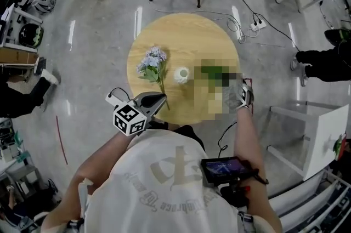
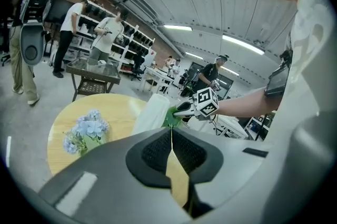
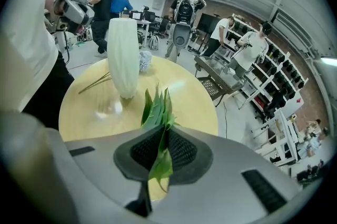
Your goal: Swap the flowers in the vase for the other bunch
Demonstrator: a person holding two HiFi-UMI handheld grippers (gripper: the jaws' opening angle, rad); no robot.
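- The right gripper (image 3: 160, 132) has its jaws closed on the green bunch (image 3: 156, 106). What they pinch is leaf blades, not a firm stem (no stem shows between the pads). I judge the leaves could slide out or tear, and the bunch would drop onto the tabletop (image 1: 186, 34).
- The white vase (image 3: 122, 54) stands upright near the middle of the tabletop, and from above its mouth looks empty. The green bunch is held near it. The vase is tall and narrow, so a sideways brush from the leaves or the gripper could tip it over.
- The blue bunch (image 1: 152, 62) lies flat on the tabletop on the vase's other side, with its stem towards the person. The left gripper (image 2: 171, 132) hovers near that stem's end with its jaws shut on nothing. They must part before any pick, or they will only push the stem along.
- A thin stem lying flat is awkward to pinch, so the jaws may scrape the wood or catch only a leaf.
- With both grippers near the vase, one could crowd the other and jog it.
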